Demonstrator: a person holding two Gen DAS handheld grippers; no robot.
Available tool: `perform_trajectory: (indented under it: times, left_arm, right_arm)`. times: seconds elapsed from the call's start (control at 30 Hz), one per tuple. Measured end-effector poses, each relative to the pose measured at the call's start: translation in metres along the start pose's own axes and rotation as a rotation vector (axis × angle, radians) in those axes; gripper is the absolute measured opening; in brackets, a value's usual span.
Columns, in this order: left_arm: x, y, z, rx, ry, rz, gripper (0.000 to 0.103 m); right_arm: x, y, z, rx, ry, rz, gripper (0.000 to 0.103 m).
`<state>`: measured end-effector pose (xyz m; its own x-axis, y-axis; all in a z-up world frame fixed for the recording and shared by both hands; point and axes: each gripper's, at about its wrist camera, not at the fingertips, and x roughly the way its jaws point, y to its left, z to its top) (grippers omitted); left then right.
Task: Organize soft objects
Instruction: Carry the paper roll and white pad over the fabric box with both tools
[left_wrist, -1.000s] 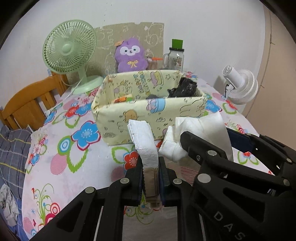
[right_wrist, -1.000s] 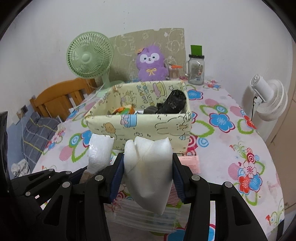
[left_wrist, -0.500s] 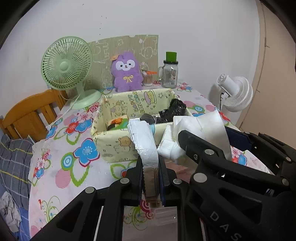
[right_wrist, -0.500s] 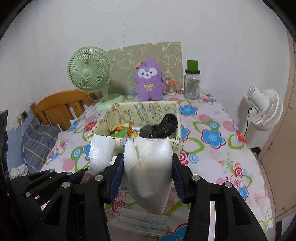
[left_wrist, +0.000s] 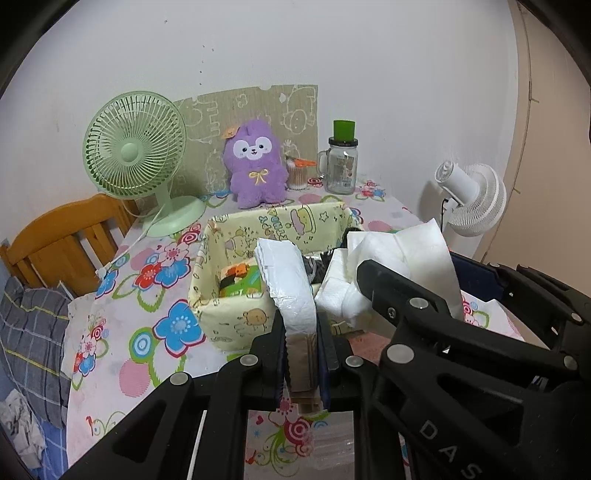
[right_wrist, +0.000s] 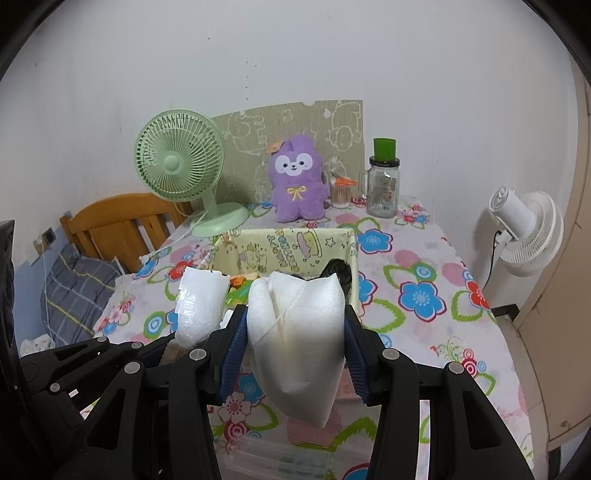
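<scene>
Matt cloth basket (left_wrist: 236, 317); fuzzy plush toy (right_wrist: 297, 177); glossy glass jar (right_wrist: 384, 192).

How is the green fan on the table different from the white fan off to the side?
The green fan stands on the flowered table beside the purple plush toy, while the white fan stands off the table's right edge. The green fan faces the camera, grille forward; the white fan is turned away, showing its motor housing. The green fan has a wide round base; the white fan's base is hidden. Both have round grilles and a cord.
</scene>
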<state>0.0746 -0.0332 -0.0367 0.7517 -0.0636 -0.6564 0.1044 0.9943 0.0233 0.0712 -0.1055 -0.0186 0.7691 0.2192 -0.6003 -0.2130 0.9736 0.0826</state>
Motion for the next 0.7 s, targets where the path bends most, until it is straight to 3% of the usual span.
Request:
perform_trajectory:
  times: [0.7]
  left_arm:
    - [0.009, 0.011, 0.04, 0.002, -0.074, 0.031, 0.012]
  right_arm:
    - [0.012, 0.0, 0.043, -0.033, -0.069, -0.026, 0.053]
